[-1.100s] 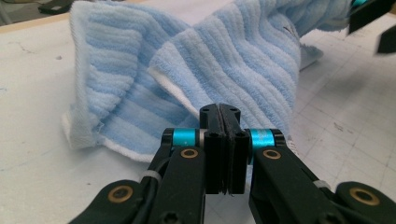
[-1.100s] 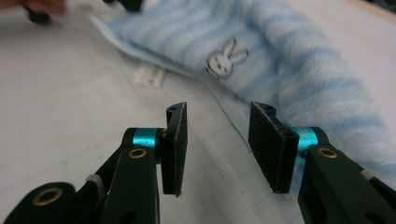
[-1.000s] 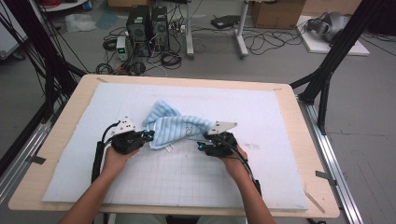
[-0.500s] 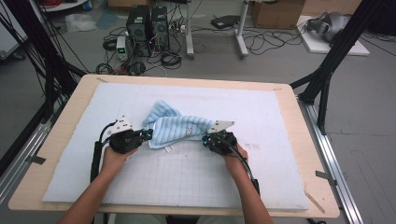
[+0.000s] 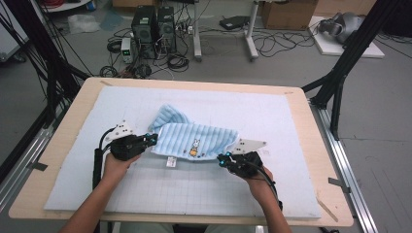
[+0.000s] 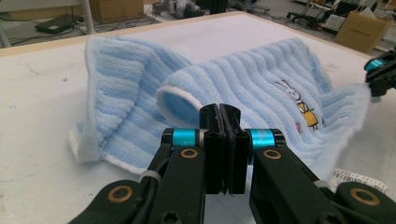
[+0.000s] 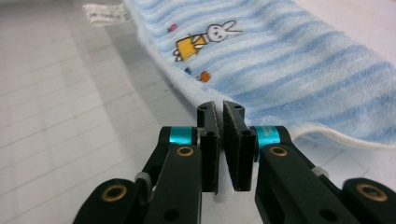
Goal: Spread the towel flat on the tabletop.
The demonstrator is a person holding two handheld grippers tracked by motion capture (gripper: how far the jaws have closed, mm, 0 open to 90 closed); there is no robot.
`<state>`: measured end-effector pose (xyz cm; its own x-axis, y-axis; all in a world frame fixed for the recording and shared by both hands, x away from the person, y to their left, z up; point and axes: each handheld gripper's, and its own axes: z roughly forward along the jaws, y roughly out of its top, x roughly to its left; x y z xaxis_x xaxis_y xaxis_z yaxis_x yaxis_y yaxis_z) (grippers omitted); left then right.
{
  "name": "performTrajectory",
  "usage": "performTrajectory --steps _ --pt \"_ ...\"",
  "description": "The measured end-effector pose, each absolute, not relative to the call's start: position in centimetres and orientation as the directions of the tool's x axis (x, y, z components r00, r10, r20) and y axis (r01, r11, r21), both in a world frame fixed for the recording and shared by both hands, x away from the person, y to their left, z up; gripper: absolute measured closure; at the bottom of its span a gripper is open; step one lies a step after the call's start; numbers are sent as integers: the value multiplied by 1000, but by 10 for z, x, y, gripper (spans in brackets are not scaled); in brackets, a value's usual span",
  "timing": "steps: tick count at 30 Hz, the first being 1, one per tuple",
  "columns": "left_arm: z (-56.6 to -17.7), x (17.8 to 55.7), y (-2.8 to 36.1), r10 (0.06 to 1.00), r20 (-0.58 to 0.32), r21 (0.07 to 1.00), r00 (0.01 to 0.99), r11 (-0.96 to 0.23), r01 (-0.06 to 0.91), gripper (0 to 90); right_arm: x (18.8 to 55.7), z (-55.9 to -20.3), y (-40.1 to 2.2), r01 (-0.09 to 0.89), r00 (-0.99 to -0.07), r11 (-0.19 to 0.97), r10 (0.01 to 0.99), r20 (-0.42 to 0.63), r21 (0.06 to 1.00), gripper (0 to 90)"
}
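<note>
A light blue striped towel [image 5: 194, 133] with a rabbit picture [image 5: 195, 144] lies partly folded on the white gridded mat [image 5: 204, 194]. My left gripper [image 5: 151, 141] is shut on the towel's left edge; in the left gripper view the jaws [image 6: 219, 116] meet in front of the towel [image 6: 261, 84]. My right gripper [image 5: 221, 160] is shut on the towel's near right edge, pulling it taut. White towel hem shows between the jaws of my right gripper [image 7: 222, 112], with the towel [image 7: 299, 56] beyond. The right gripper [image 6: 380, 74] also appears far right in the left gripper view.
The mat covers a wooden table [image 5: 320, 145]. A white label [image 5: 170, 161] hangs from the towel's near edge. Computers [image 5: 153, 24] and cables sit on the floor beyond the table. Black frame legs [image 5: 340, 73] stand at the right.
My right gripper has moved right and toward the person with the towel's edge, stretching the towel out. The left gripper has stayed in place.
</note>
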<state>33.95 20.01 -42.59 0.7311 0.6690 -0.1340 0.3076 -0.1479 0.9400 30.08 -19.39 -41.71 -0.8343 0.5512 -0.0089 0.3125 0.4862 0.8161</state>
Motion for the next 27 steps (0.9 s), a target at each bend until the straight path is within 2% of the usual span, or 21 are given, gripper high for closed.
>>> performTrajectory --steps 5,13,19,23,27 --pt "-425 340 204 685 -151 945 713 -110 307 757 283 -416 -207 313 -835 462 551 8 830 847" --pt "-425 342 208 715 -158 945 681 -90 314 663 267 -418 -228 326 -837 456 546 30 828 847" --pt "-427 344 209 733 -159 943 661 -87 323 578 258 -422 -237 338 -847 493 531 30 802 830" --pt "-427 344 210 742 -161 941 651 -84 329 537 261 -418 -243 344 -819 417 572 52 841 648" --pt "-428 346 212 750 -172 940 638 -69 334 490 271 -410 -240 350 -788 354 612 69 867 532"
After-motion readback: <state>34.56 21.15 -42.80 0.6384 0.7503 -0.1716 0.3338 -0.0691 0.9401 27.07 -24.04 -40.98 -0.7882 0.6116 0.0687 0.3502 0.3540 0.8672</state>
